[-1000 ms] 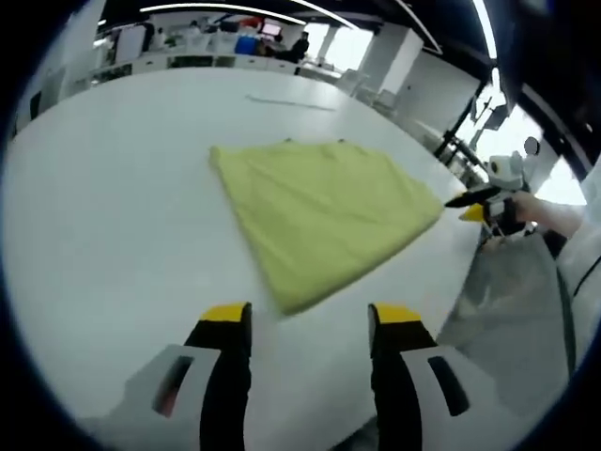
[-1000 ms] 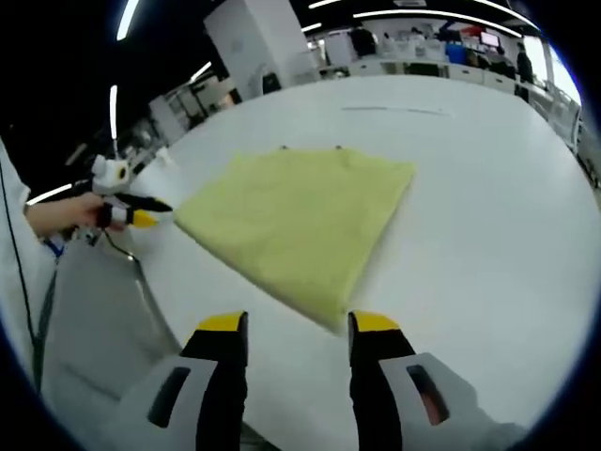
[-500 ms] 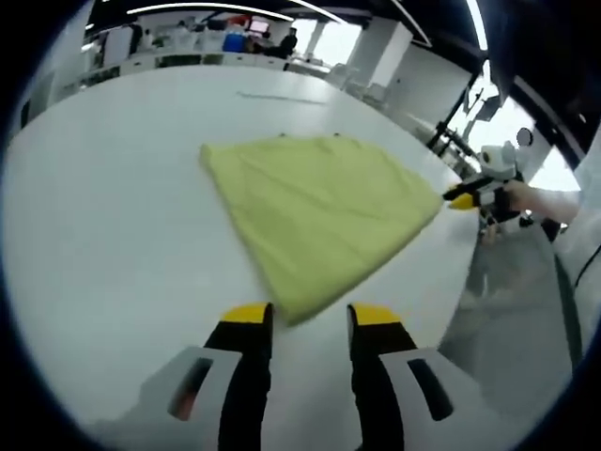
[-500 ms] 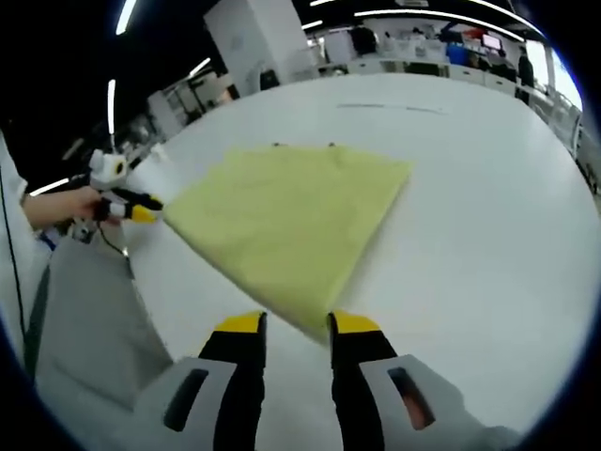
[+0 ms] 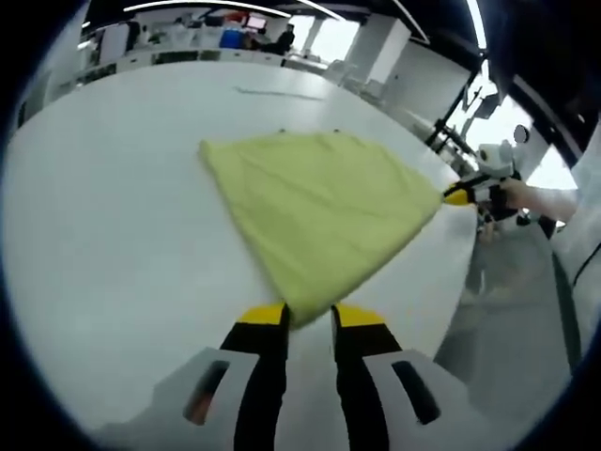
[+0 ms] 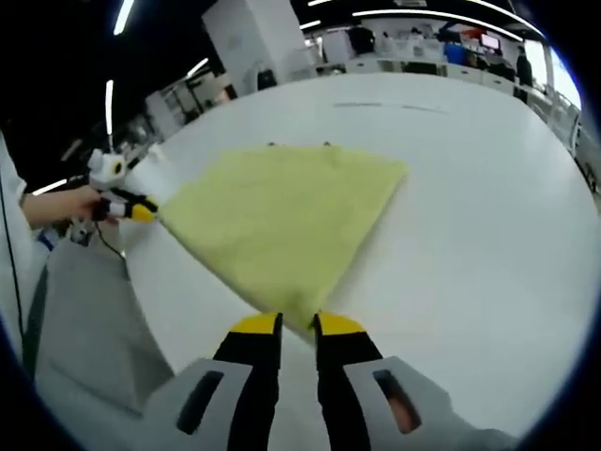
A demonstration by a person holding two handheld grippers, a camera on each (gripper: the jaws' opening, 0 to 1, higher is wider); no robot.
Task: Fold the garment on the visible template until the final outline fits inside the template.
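Note:
A yellow-green garment (image 5: 319, 202) (image 6: 282, 221) lies folded flat on the white table (image 5: 113, 216) (image 6: 488, 207). My left gripper (image 5: 309, 315) has its jaws drawn in close on the garment's near corner at the table's front edge. In the right gripper view the left gripper (image 6: 141, 212) sits at the cloth's left corner, held by a hand (image 6: 61, 205). My right gripper (image 6: 298, 324) is closed on the opposite near corner, its jaws almost together with cloth between. It appears as the right gripper (image 5: 460, 195) at the cloth's right corner.
A faint thin line (image 5: 282, 92) (image 6: 385, 106) marks the table beyond the garment. The table edge runs just behind both grippers, with grey floor (image 5: 507, 310) (image 6: 84, 319) below. A white sleeve (image 5: 563, 202) shows, and office desks (image 6: 441, 47) stand far back.
Both grippers moved forward onto the garment's near corners, and their jaws narrowed from wide open to closed on the cloth. The garment itself has stayed flat.

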